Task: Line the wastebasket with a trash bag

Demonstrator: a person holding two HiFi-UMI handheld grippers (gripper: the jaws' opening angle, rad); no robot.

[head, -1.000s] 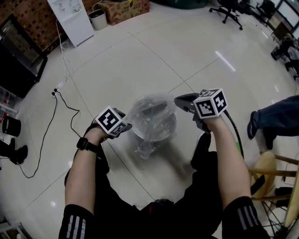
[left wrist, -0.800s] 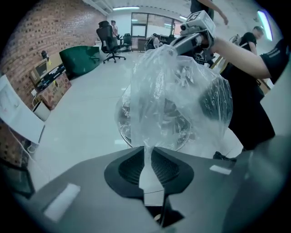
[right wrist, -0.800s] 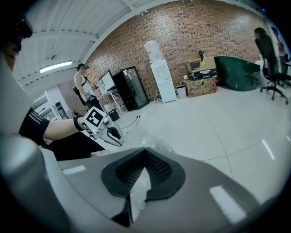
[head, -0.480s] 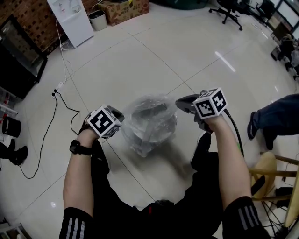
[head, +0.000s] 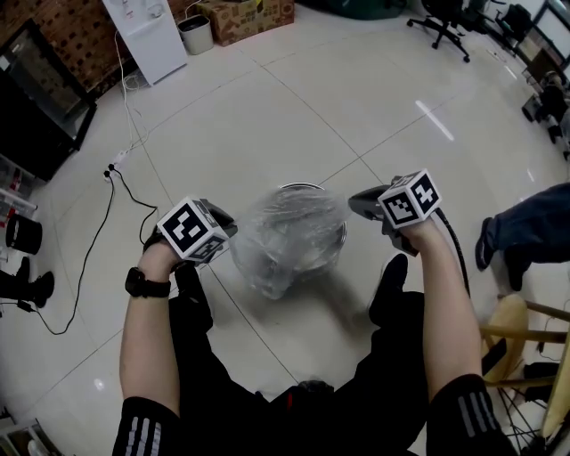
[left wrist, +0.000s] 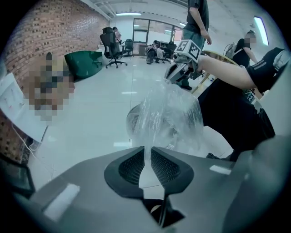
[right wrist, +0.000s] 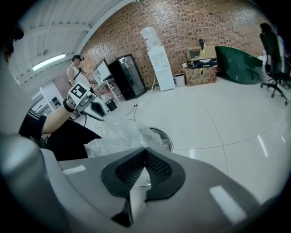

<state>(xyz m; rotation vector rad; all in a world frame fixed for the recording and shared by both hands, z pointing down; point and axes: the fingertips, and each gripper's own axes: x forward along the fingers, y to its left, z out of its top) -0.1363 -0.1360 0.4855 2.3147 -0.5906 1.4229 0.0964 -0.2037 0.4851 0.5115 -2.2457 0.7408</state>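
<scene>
- Plainly, the trash bag (head: 289, 240) lies draped over the wastebasket (head: 309, 188), which stands on the floor between the two grippers. It balloons above the rim instead of hanging inside, so I judge the lining only partly done.
- The left gripper (head: 224, 235) has its jaws easing open. A pleat of clear film runs between the pads, and they pinch it. This hold probably pulls that edge of the bag out to its own side.
- The right gripper (head: 358, 201) has its jaws closed. The film reaches their tip and seems nipped there. Gripping the opposite edge would stretch the bag's mouth wide across the basket.
- Both grippers tilt down toward the basket, likely so the mouth can be drawn down around the rim.
- No writing can be read. The gripper cubes carry only black-and-white square markers, the print on the cardboard box (head: 245, 13) by the far wall is too small, and the bag and basket show no label.
</scene>
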